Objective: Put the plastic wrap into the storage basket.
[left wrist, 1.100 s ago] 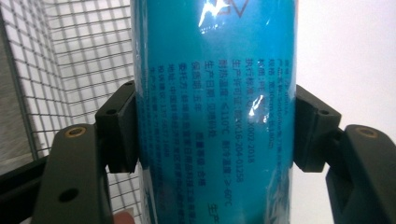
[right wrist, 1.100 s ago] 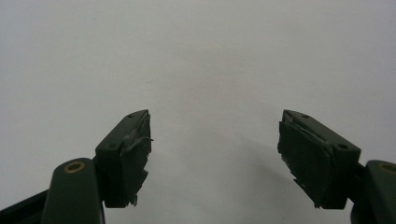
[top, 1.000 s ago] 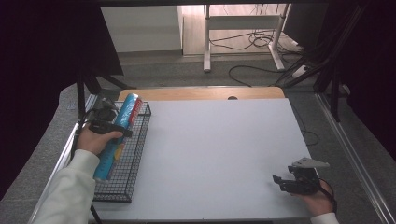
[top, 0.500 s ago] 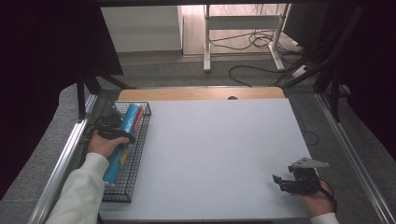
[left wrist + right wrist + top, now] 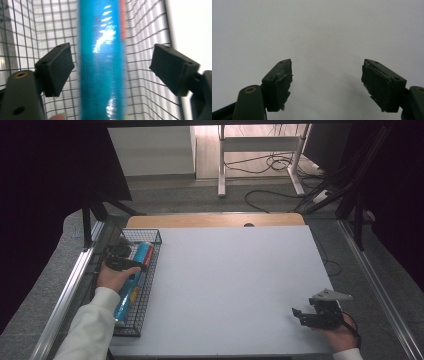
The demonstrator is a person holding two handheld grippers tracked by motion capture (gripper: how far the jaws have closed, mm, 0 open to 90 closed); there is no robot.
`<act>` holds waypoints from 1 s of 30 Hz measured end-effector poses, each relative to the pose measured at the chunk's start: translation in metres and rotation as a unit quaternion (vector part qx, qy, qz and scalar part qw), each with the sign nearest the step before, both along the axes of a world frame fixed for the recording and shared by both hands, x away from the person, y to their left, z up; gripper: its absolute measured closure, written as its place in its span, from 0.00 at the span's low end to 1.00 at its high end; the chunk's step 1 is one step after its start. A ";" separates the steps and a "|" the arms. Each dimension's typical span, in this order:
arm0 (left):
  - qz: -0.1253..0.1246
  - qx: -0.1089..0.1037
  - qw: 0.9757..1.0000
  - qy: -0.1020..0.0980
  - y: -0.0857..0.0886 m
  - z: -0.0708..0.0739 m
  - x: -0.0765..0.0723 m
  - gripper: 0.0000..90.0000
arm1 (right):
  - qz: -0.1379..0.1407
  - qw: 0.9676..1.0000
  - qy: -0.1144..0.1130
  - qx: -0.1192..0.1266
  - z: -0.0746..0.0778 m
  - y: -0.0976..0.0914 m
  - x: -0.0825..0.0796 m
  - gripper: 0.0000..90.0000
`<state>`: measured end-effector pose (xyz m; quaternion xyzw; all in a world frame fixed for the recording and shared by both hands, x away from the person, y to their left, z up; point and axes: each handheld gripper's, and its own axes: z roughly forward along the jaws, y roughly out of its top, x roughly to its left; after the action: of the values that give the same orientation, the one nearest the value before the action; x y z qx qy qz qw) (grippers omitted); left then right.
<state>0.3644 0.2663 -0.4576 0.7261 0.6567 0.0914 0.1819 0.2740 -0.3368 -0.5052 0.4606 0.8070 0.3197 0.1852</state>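
The left gripper (image 5: 110, 70) spreads wide around a blue tube (image 5: 101, 62) in the wire basket (image 5: 150, 270); the right gripper (image 5: 327, 85) gapes over the white table (image 5: 235, 280).

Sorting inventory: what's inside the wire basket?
A long blue tube lies lengthwise in the wire basket, between the open left gripper jaws. The hand covers part of it.

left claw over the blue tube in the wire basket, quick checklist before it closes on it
1. Left claw open, jaws wider than the blue tube: ok.
2. Tube between the jaws: ok, though nearer one jaw.
3. Jaws free of the wire basket mesh: cannot tell.
4. Tube lying inside the basket: ok.
5. Right claw open, away over the white table: ok.
6. Tube free of whatever lies beside it: cannot tell.
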 end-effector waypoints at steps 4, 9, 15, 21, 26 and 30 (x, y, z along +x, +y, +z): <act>-0.020 -0.017 0.999 -0.039 0.000 0.010 -0.012 0.17 | 0.001 1.000 -0.001 0.000 0.000 0.000 0.000 0.27; -0.049 -0.059 0.993 -0.087 0.000 0.026 -0.031 0.18 | 0.000 1.000 0.001 -0.003 0.000 0.001 0.000 0.27; -0.119 -0.115 0.978 -0.126 -0.026 0.029 -0.062 0.18 | 0.001 1.000 -0.002 -0.003 0.000 0.002 0.001 0.27; -0.171 -0.130 0.965 -0.150 -0.057 0.012 -0.090 0.18 | 0.005 1.000 -0.009 -0.003 0.002 0.004 0.001 0.27; -0.202 -0.133 0.959 -0.145 -0.080 -0.006 -0.104 0.18 | 0.008 1.000 -0.016 -0.001 0.002 0.004 -0.001 0.27; -0.222 -0.134 0.956 -0.137 -0.095 -0.019 -0.111 0.18 | 0.015 1.000 -0.017 -0.005 0.002 0.007 0.000 0.27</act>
<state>0.2535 0.1713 -0.4765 0.8032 0.4542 0.0583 0.3811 0.2735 -0.3300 -0.5036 0.4424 0.8119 0.3264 0.1964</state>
